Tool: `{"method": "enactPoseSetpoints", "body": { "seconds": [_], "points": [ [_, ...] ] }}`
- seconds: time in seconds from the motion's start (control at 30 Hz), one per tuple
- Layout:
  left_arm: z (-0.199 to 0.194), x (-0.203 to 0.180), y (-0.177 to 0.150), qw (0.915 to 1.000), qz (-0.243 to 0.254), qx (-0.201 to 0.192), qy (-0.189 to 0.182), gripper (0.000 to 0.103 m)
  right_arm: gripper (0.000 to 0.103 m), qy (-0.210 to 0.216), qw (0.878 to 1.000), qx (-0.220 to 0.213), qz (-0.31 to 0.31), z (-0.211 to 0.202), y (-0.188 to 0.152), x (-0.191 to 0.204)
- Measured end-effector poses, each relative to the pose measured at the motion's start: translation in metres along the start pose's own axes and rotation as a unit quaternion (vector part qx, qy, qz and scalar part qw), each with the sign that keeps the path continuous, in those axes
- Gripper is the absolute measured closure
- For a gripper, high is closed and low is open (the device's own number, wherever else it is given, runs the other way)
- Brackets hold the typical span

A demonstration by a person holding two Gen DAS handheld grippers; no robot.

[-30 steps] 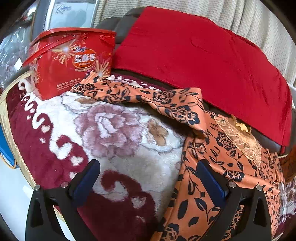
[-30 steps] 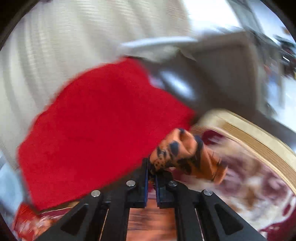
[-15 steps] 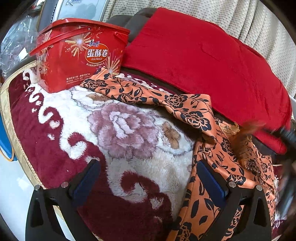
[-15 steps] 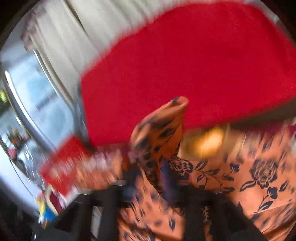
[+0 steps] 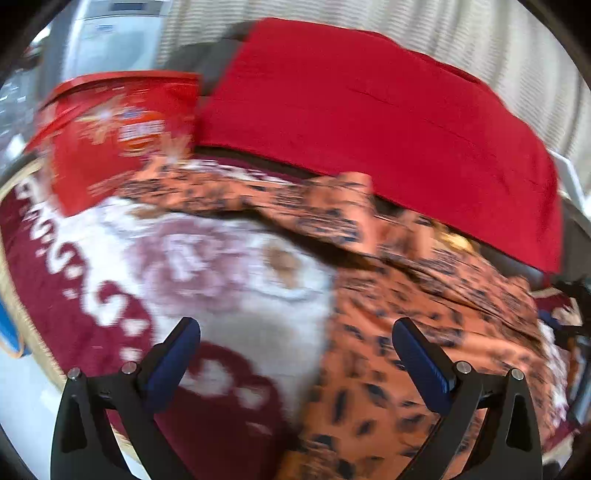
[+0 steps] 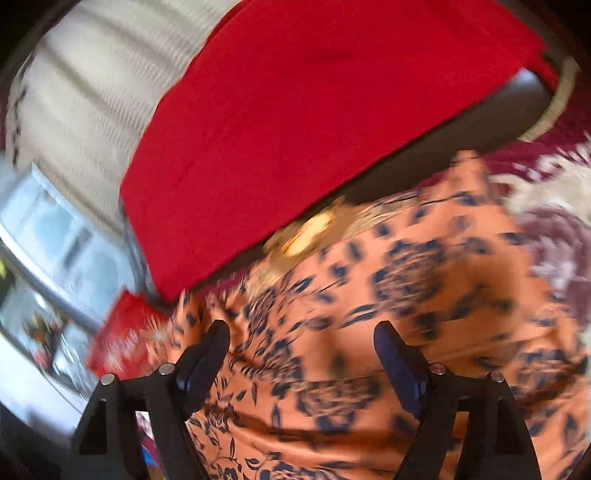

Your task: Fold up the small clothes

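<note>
An orange garment with a dark floral print (image 5: 424, 314) lies on a plush maroon and white floral blanket (image 5: 229, 280). One sleeve (image 5: 236, 195) stretches left toward a red tin. My left gripper (image 5: 295, 354) is open and empty, above the garment's left edge. In the right wrist view the same garment (image 6: 388, 314) fills the lower frame, with a gold neckline trim (image 6: 314, 229) near its top. My right gripper (image 6: 301, 354) is open and empty just over the cloth. Both views are blurred by motion.
A red egg-roll tin (image 5: 118, 136) stands at the blanket's far left corner. A red cushion cover (image 5: 369, 110) lies on the dark sofa back behind the garment, also in the right wrist view (image 6: 314, 110). A pale curtain (image 5: 443, 33) hangs behind.
My right gripper was shut on a fold of the garment and has let it go and opened; the cloth now lies flat. My left gripper stayed open and shifted slightly.
</note>
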State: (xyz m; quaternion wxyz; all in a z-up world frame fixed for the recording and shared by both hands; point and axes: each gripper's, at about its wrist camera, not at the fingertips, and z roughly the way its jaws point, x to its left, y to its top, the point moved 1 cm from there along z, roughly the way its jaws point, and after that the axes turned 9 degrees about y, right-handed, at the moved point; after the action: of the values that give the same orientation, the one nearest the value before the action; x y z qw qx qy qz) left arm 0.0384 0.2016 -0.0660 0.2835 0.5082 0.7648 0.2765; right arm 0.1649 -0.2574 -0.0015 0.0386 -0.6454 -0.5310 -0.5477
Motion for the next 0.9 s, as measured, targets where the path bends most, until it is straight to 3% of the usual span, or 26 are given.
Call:
{"method": "enactPoseSetpoints", "body": {
  "seconds": [0.1, 0.23, 0.43, 0.53, 0.63, 0.83, 0.9],
  "points": [
    [-0.001, -0.032, 0.017, 0.9935, -0.001, 0.050, -0.103, 0.000, 0.020, 0.003, 0.999, -0.011, 0.038, -0.028, -0.001, -0.030],
    [0.024, -0.071, 0.053, 0.9662, -0.070, 0.145, -0.201, 0.000, 0.020, 0.019, 0.998, 0.001, 0.059, -0.038, -0.014, -0.057],
    [0.098, -0.118, 0.074, 0.9354, -0.142, 0.271, -0.178, 0.000, 0.020, 0.048, 0.998, -0.004, 0.035, -0.042, -0.039, -0.075],
    [0.131, -0.124, 0.069, 0.9308, -0.175, 0.291, -0.136, 0.006, 0.021, 0.066, 0.998, -0.012, -0.003, -0.047, -0.047, -0.074],
    [0.152, -0.127, 0.067, 0.9304, -0.188, 0.295, -0.109, 0.018, 0.021, 0.078, 0.996, -0.020, -0.034, -0.051, -0.054, -0.072],
    [0.173, -0.123, 0.061, 0.9313, -0.207, 0.288, -0.081, 0.047, 0.020, 0.085, 0.995, -0.023, -0.044, -0.050, -0.054, -0.071],
    [0.177, -0.120, 0.058, 0.9299, -0.214, 0.288, -0.081, 0.085, 0.020, 0.085, 0.995, -0.023, -0.048, -0.050, -0.055, -0.070]
  ]
}}
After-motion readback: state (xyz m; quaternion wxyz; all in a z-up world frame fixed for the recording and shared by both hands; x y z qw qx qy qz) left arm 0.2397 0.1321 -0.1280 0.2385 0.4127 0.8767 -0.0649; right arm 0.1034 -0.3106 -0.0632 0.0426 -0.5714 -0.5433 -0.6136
